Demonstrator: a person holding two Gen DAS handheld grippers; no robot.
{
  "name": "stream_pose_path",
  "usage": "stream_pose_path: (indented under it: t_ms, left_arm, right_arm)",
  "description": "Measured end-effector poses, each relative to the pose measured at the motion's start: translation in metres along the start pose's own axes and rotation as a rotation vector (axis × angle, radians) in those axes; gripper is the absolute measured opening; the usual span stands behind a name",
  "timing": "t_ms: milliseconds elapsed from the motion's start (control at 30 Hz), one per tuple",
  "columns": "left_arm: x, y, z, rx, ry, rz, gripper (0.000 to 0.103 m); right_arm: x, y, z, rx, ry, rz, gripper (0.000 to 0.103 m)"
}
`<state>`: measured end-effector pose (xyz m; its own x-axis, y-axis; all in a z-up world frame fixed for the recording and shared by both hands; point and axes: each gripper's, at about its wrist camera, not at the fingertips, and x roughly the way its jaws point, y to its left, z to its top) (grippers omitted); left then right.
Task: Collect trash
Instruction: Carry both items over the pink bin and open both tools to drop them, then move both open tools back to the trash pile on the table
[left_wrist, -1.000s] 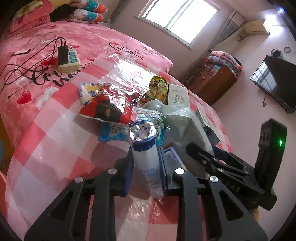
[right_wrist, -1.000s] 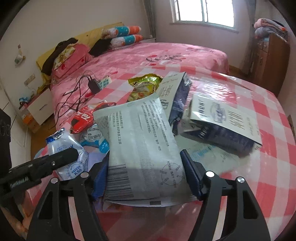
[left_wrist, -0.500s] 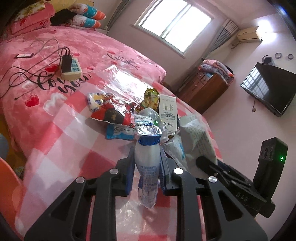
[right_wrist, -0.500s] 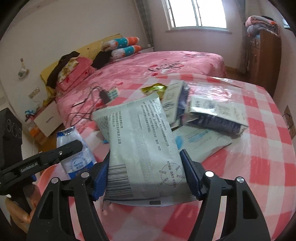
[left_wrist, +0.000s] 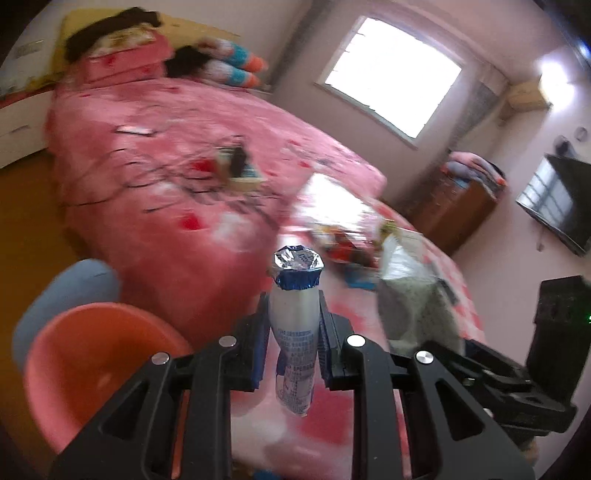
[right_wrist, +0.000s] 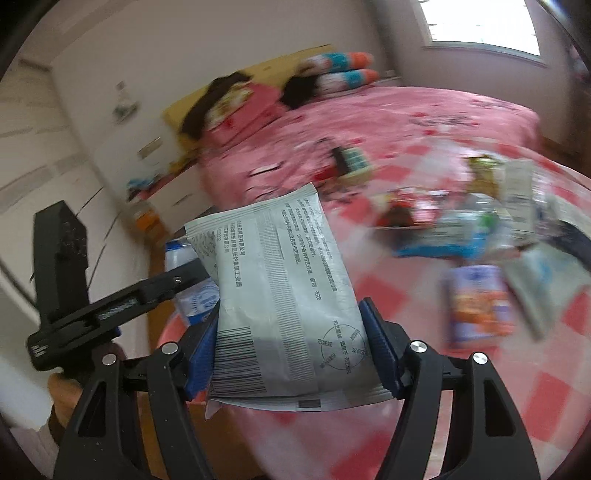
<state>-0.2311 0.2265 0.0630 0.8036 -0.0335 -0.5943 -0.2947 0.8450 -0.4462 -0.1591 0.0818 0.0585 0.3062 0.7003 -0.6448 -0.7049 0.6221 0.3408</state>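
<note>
In the left wrist view, an orange bin (left_wrist: 99, 365) sits low to the left of the left gripper (left_wrist: 294, 325), with a blue bin (left_wrist: 66, 291) just behind it. The left gripper is clenched on a small white bottle (left_wrist: 295, 328): both blue pads press its sides, the foil cap stands above the fingertips and the bottle's base hangs below them, tilted slightly. Beyond the bottle lies a pink bed (left_wrist: 184, 177), blurred. Ahead and to the right of the gripper, a checked table (left_wrist: 458, 280) carries a blurred heap of wrappers (left_wrist: 343, 243). Just right of the left gripper is a grey pouch (left_wrist: 413, 302), gripped by the right gripper (left_wrist: 480, 373), whose black body crosses the lower right corner.

In the right wrist view, the left gripper (right_wrist: 147, 291) reaches in from the left, a hand (right_wrist: 62, 395) beneath it, and the bottle (right_wrist: 188, 280) shows behind its finger, partly hidden by the pouch. The right gripper (right_wrist: 291, 347) is grasping the pouch (right_wrist: 284, 291) across its width, a blue pad against each side edge; the pouch rises above the fingertips, its barcode end nearest the camera. To the right of the gripper, the table (right_wrist: 554, 387) holds more trash, blurred: a purple and orange packet (right_wrist: 480, 306) nearest, and other wrappers (right_wrist: 443, 221) further ahead.
</note>
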Motion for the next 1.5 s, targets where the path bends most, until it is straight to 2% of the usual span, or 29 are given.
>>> stream_pose_path:
  t_ms: [167,333,400,500,567,767,933,1100,1233,1367,1500]
  left_arm:
    - [-0.015,0.073,-0.012,-0.100,0.004,0.132,0.024]
    - [-0.012,0.130,-0.026,-0.185,0.037,0.201,0.025]
    - [-0.008,0.145,-0.032,-0.219,0.058,0.219,0.037]
    - [-0.003,0.166,-0.040,-0.244,0.092,0.293,0.067]
    - [-0.006,0.174,-0.046,-0.248,0.088,0.333,0.070]
    - [-0.015,0.164,-0.047,-0.167,0.062,0.405,0.082]
    - [-0.025,0.148,-0.046,-0.077,0.024,0.435,0.088]
    - [-0.022,0.137,-0.049,-0.025,0.009,0.402,0.090]
    - [-0.012,0.124,-0.053,0.012,0.046,0.361,0.090]
    - [-0.009,0.096,-0.056,0.123,0.058,0.343,0.090]
    - [-0.007,0.076,-0.058,0.159,0.065,0.287,0.090]
  right_arm:
    - [0.046,0.053,-0.001,-0.085,0.081,0.075,0.071]
    - [0.098,0.091,-0.008,-0.160,0.170,0.108,0.073]
    - [0.113,0.099,-0.012,-0.175,0.196,0.116,0.084]
    - [0.128,0.097,-0.016,-0.151,0.230,0.132,0.089]
    - [0.132,0.091,-0.014,-0.120,0.237,0.139,0.089]
    - [0.120,0.062,-0.005,-0.054,0.187,0.175,0.089]
    - [0.105,0.055,0.000,-0.066,0.148,0.148,0.089]
    - [0.092,0.047,-0.007,-0.061,0.105,0.105,0.091]
    - [0.087,0.037,-0.020,-0.032,0.110,0.053,0.091]
    - [0.072,0.025,-0.033,0.015,0.109,-0.002,0.091]
    - [0.055,0.014,-0.045,0.049,0.096,-0.054,0.091]
